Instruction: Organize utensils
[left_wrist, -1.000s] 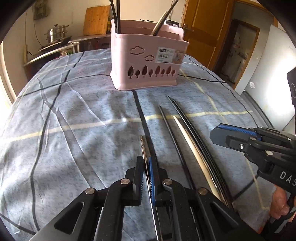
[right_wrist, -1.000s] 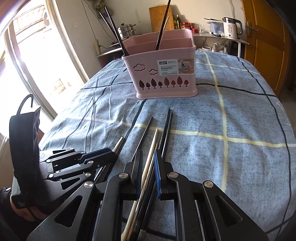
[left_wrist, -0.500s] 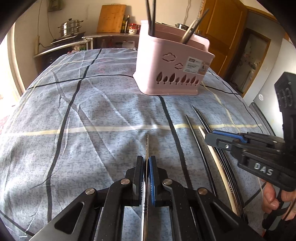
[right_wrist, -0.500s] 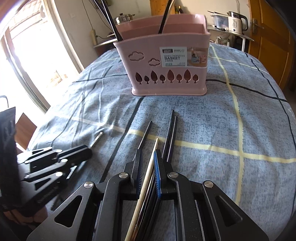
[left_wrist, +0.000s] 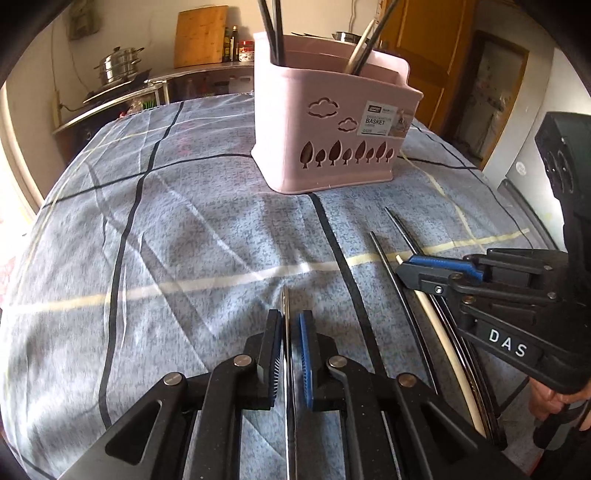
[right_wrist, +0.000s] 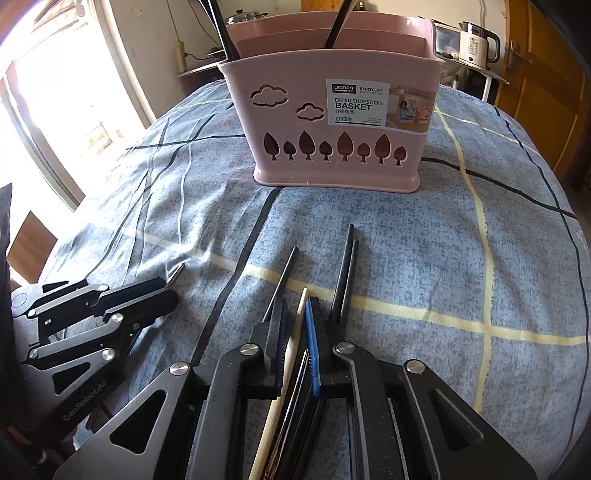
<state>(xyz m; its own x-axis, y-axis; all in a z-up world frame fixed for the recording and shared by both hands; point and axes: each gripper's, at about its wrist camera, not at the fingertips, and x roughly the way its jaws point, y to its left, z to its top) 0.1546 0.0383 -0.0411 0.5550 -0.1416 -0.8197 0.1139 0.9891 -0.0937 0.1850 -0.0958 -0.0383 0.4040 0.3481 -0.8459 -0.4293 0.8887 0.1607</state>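
Looks like this one's partway through, maybe half at a guess. The pink plastic divided chopstick basket (right_wrist: 332, 122) with cloud and tree cutouts already has a few utensils standing in it: a couple of dark sticks in the left compartment and a few more handles, one pale, leaning in another; I can't say exactly what each one is. Still out on the bench, which is covered with a blue cloth with dark and pale yellow grid lines (left_wrist: 184, 240), are several loose pieces in front of the basket: a single black chopstick (right_wrist: 282, 280), a pair of black chopsticks (right_wrist: 345, 269) lying side by side, and a pale wooden chopstick (right_wrist: 295, 332). The left gripper (left_wrist: 290, 350) has its fingers nearly closed around a thin silvery metal utensil handle (left_wrist: 285, 306) that pokes forward between them; whether it's lifted off the cloth I can't tell. The right gripper (right_wrist: 295, 339) has its fingers narrowed down around the pale chopstick plus some dark pieces bunched beside it, and it looks pinched. So both loads still need dropping in, and the black ones collected.
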